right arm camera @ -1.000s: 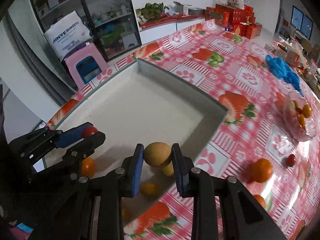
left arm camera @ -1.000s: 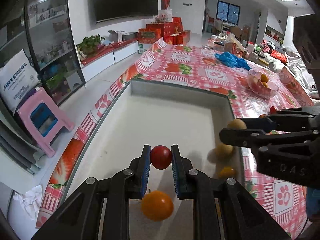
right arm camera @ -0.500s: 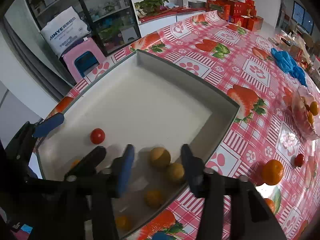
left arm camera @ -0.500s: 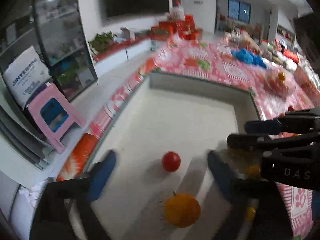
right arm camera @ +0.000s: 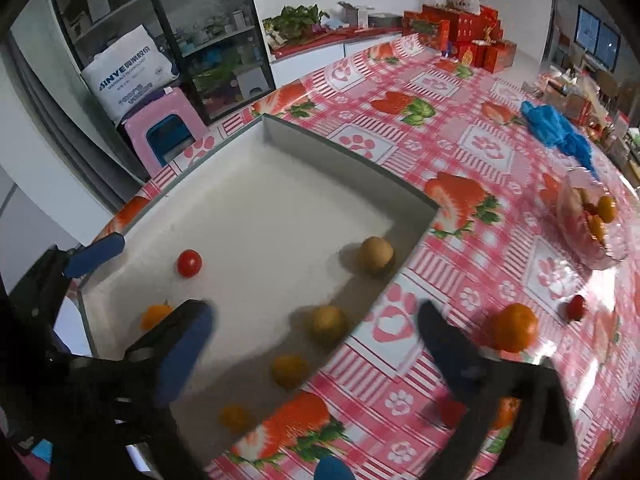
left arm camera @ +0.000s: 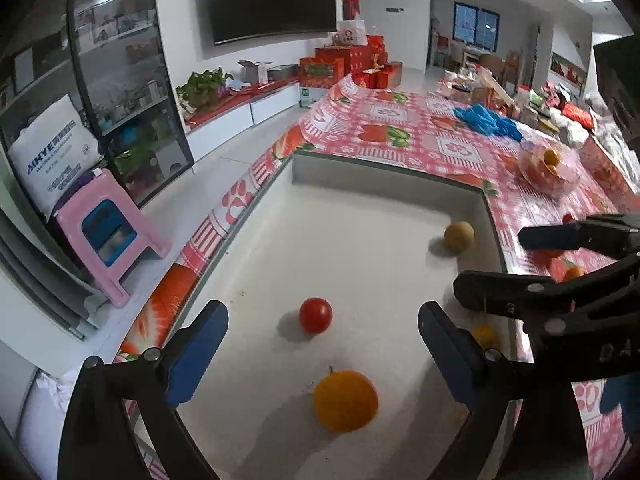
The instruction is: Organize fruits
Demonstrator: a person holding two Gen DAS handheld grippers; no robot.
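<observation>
A white tray (left arm camera: 384,196) with grey walls lies on the table; it also shows in the right wrist view (right arm camera: 352,152). In it lie a red tomato (left arm camera: 315,315) (right arm camera: 189,263), an orange fruit (left arm camera: 345,400) (right arm camera: 155,316), a tan round fruit (left arm camera: 459,236) (right arm camera: 375,254) and several small yellow fruits (right arm camera: 289,370). My left gripper (left arm camera: 320,356) is open and empty above the tomato and the orange fruit. My right gripper (right arm camera: 312,344) is open and empty over the tray's right edge. An orange (right arm camera: 514,327) and a small tomato (right arm camera: 576,307) lie on the tablecloth.
A clear bowl of fruit (right arm camera: 596,220) (left arm camera: 548,168) stands at the right on the red patterned tablecloth (right arm camera: 460,128). A blue cloth (right arm camera: 556,128) lies farther back. A pink stool (left arm camera: 104,232) and a glass cabinet (left arm camera: 120,92) stand left of the table.
Both grippers opened and pulled back. The left let go of the red tomato and the right let go of the tan fruit; both fruits now lie on the tray floor.
</observation>
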